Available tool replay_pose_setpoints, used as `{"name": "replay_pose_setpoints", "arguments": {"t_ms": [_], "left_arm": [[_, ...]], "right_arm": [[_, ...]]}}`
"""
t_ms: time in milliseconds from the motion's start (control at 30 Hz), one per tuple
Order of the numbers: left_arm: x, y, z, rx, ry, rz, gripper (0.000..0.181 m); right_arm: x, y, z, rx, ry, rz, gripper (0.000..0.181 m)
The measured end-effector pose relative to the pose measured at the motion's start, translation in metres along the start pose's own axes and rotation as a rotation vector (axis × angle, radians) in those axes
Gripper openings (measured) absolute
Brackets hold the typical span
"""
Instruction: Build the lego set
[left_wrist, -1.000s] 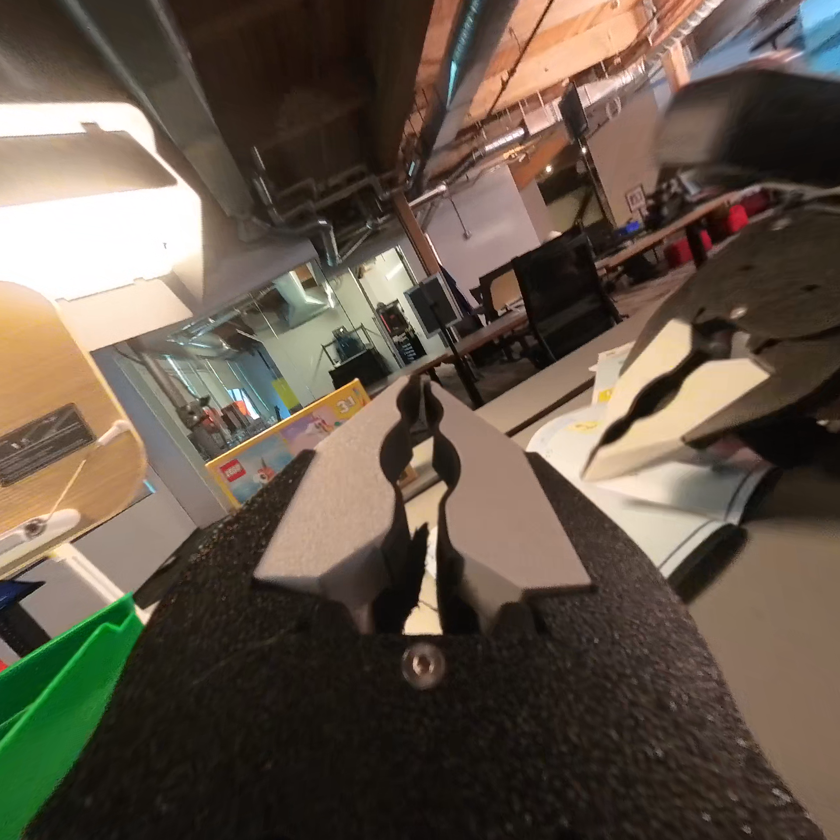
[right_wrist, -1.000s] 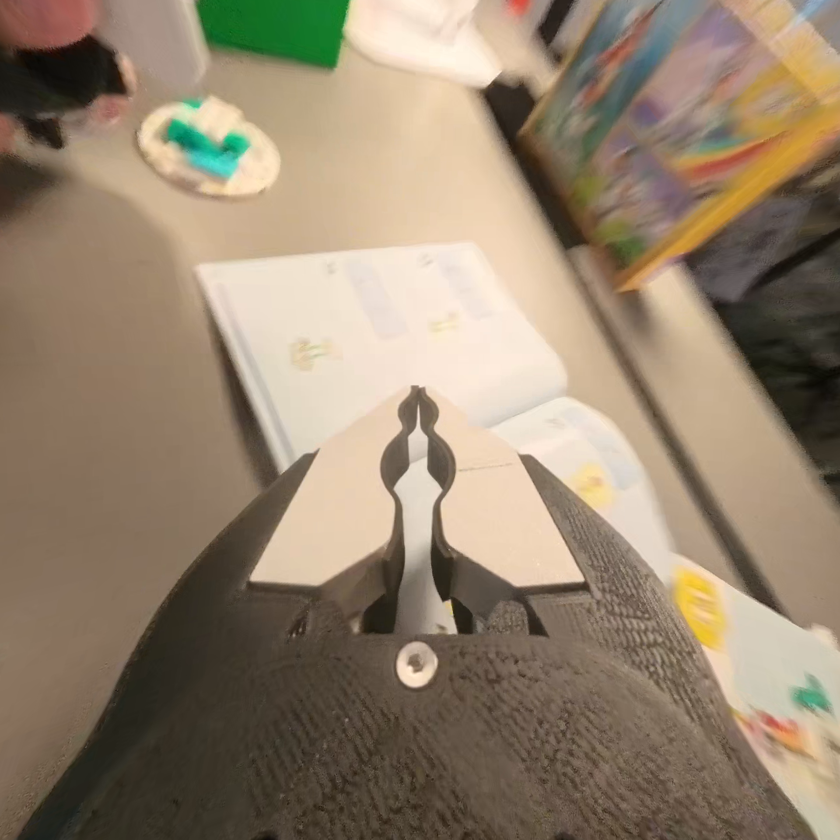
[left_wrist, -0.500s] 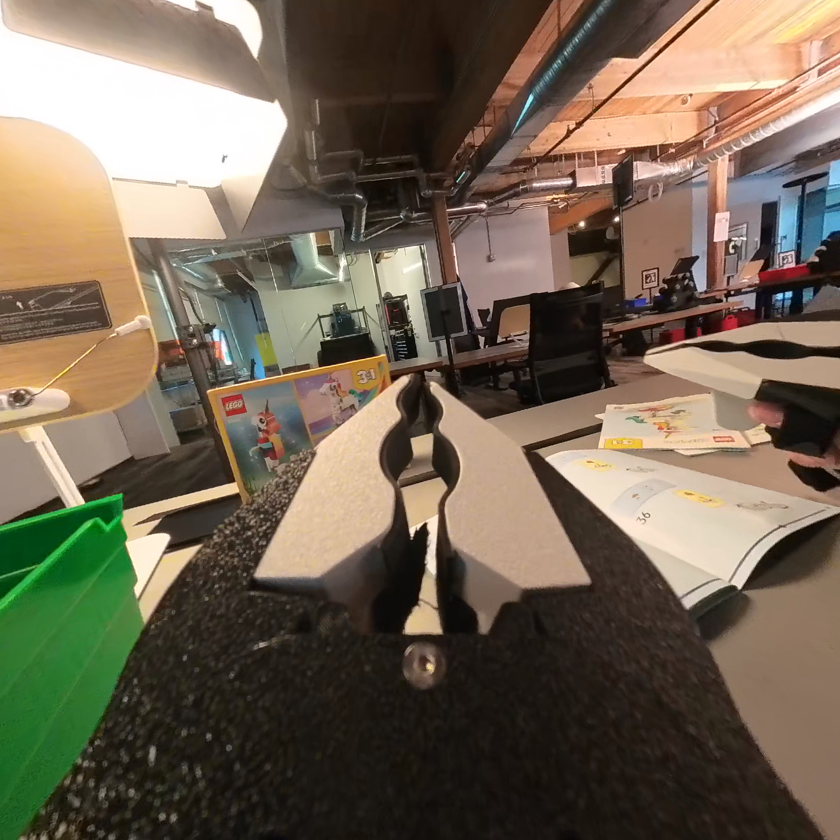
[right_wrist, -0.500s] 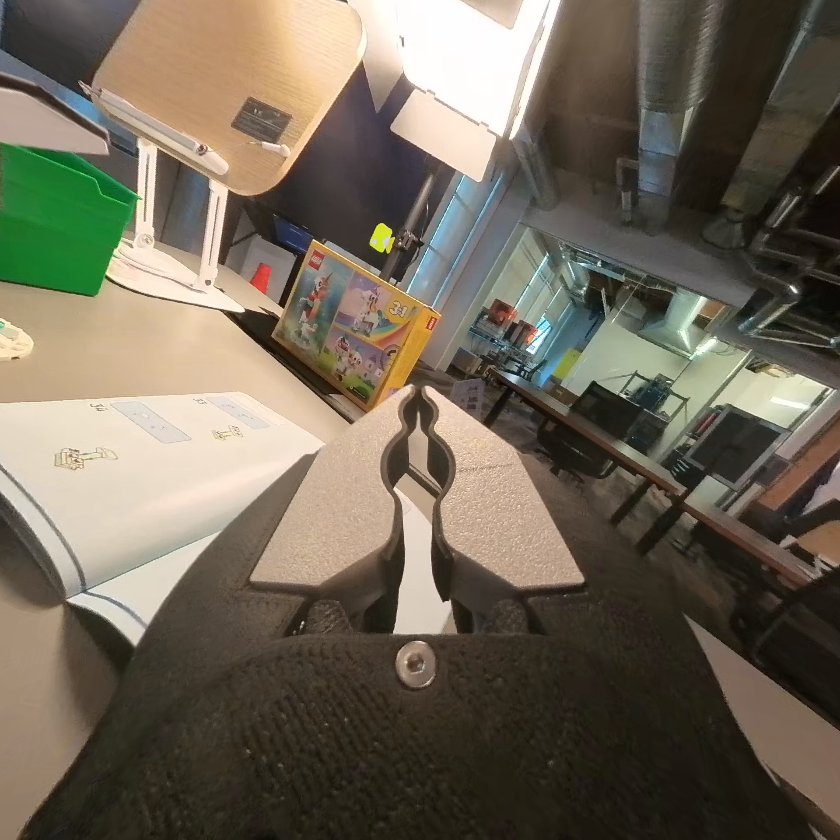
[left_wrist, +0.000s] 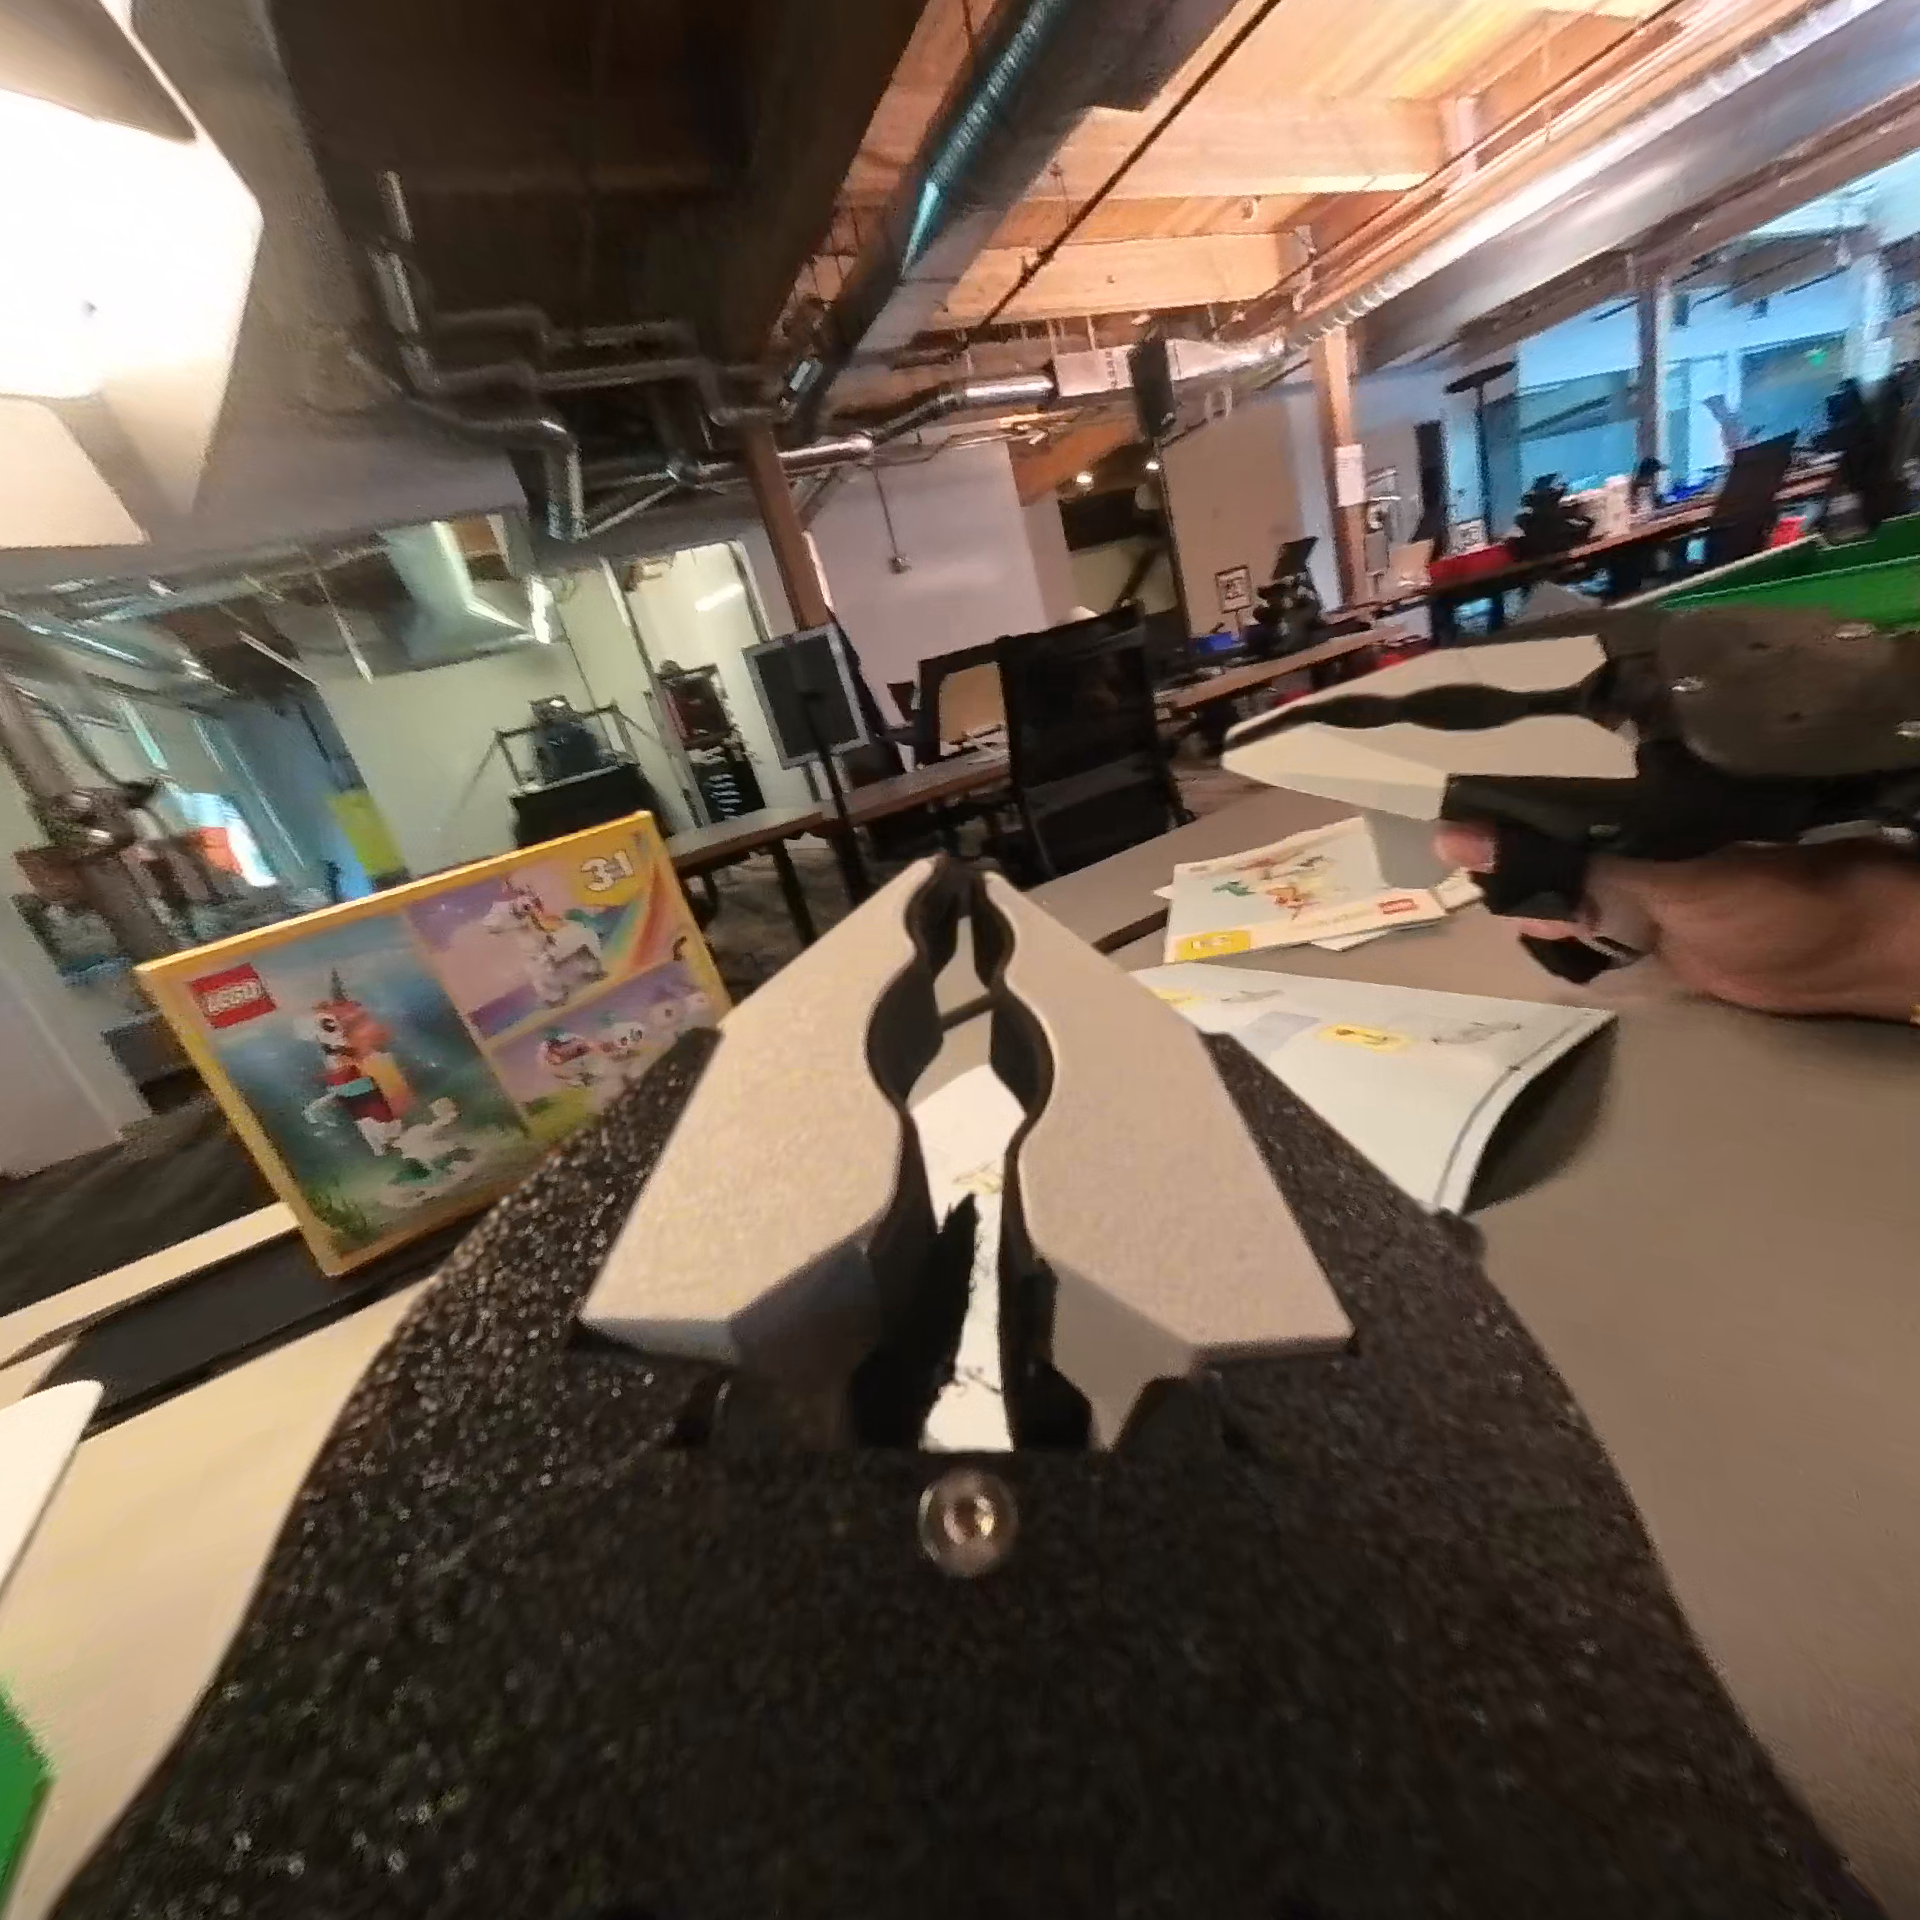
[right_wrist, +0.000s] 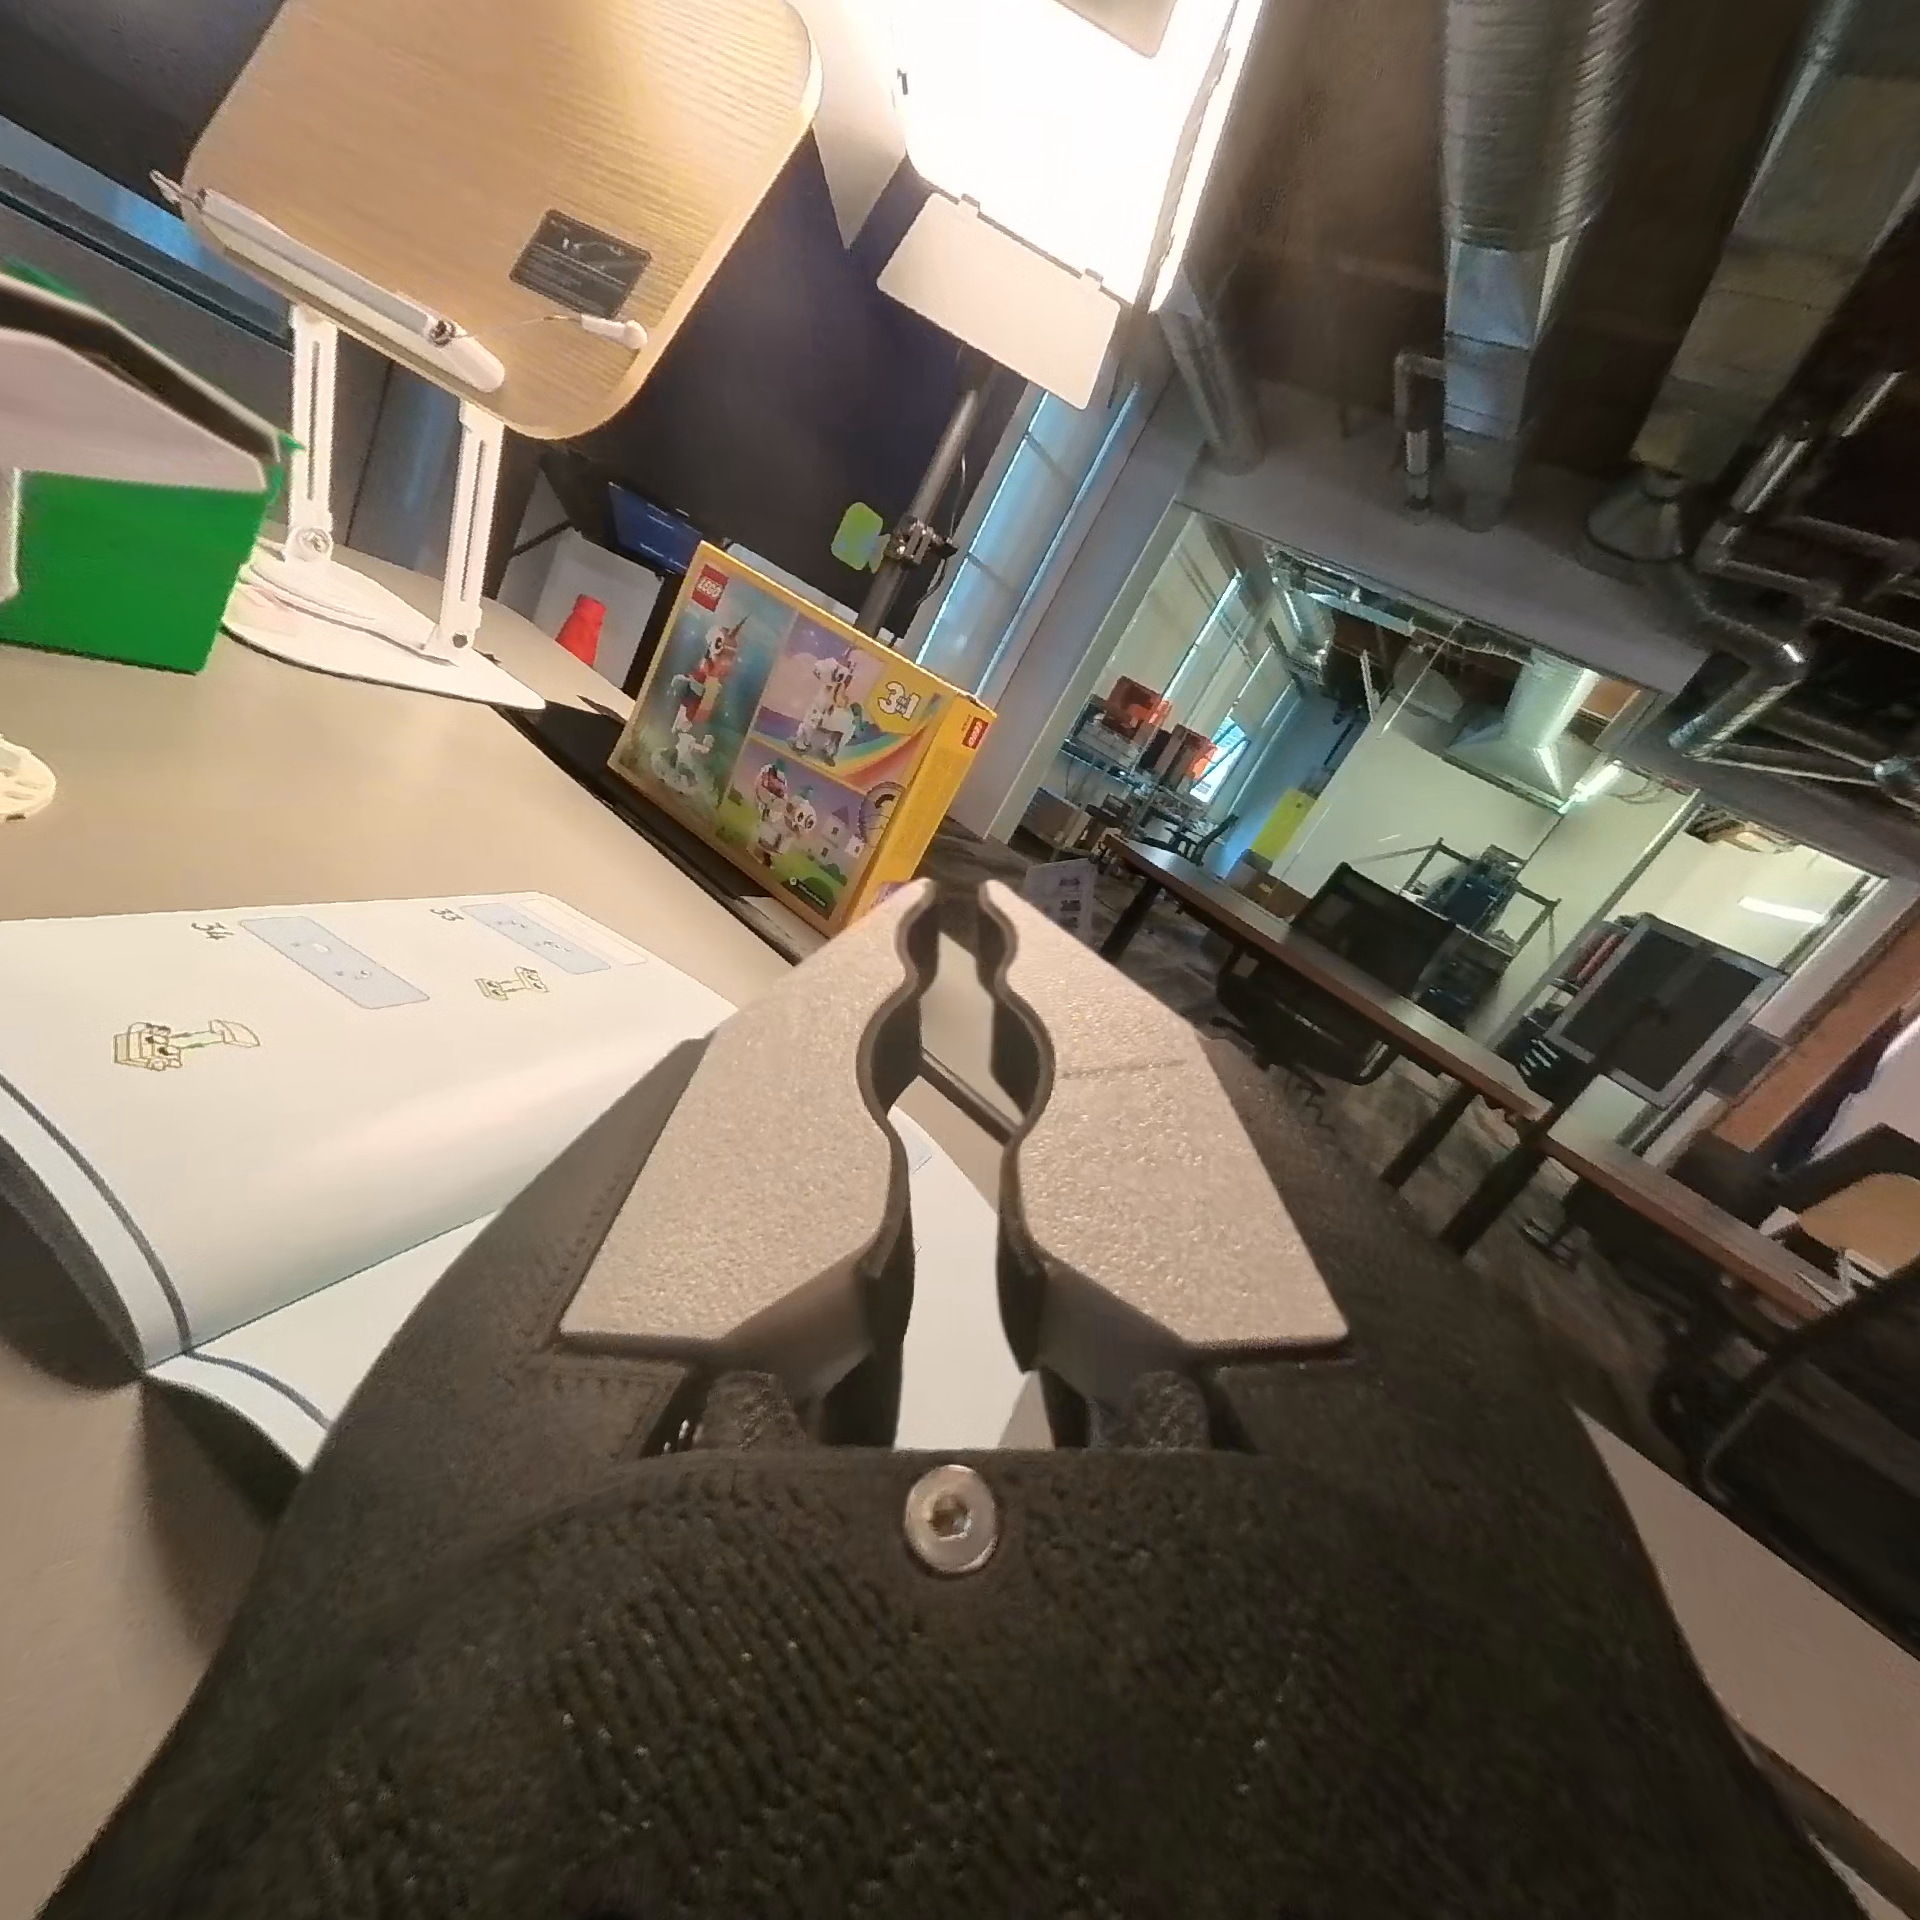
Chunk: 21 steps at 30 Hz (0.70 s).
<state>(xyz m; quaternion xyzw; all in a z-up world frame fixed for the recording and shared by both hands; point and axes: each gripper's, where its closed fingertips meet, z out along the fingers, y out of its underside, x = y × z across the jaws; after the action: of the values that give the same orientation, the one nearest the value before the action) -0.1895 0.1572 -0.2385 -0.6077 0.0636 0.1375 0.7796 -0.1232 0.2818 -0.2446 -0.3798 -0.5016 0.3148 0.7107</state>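
Both grippers swung toward the box (right_wrist: 800, 769); jaws nearly closed, empty, booklet (right_wrist: 312, 1049) below.

Right gripper (right_wrist: 957, 896) tips nearly closed w/ a slim gap, nothing held, over gray table (right_wrist: 312, 790). Open booklet (right_wrist: 301, 1049) near left. Lego box (right_wrist: 800, 774) upright far center. Green bin (right_wrist: 114, 577) far left, wood-look stand (right_wrist: 499, 208) behind it.

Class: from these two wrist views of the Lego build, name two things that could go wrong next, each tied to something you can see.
1. Both grippers, left and right, look empty and point out into the room, so reaching for a part may be blind.
2. The right gripper hangs over the open booklet; dropping down could crease or shove its pages.
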Motion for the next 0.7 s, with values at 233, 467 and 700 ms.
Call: {"name": "replay_pose_setpoints", "arguments": {"t_ms": [233,467,700], "left_arm": [[-0.002,-0.016,-0.003,0.069,-0.092,0.168,0.035],[-0.032,0.008,-0.003,-0.074,-0.241,0.158,0.047],[-0.048,0.008,-0.005,-0.068,-0.320,0.065,0.100]], "right_arm": [[0.004,-0.020,-0.003,0.108,0.009,0.042,0.048],[0.003,-0.015,0.002,0.081,0.019,0.014,0.086],[0.006,-0.014,0.004,0.070,0.040,0.004,0.089]]}}
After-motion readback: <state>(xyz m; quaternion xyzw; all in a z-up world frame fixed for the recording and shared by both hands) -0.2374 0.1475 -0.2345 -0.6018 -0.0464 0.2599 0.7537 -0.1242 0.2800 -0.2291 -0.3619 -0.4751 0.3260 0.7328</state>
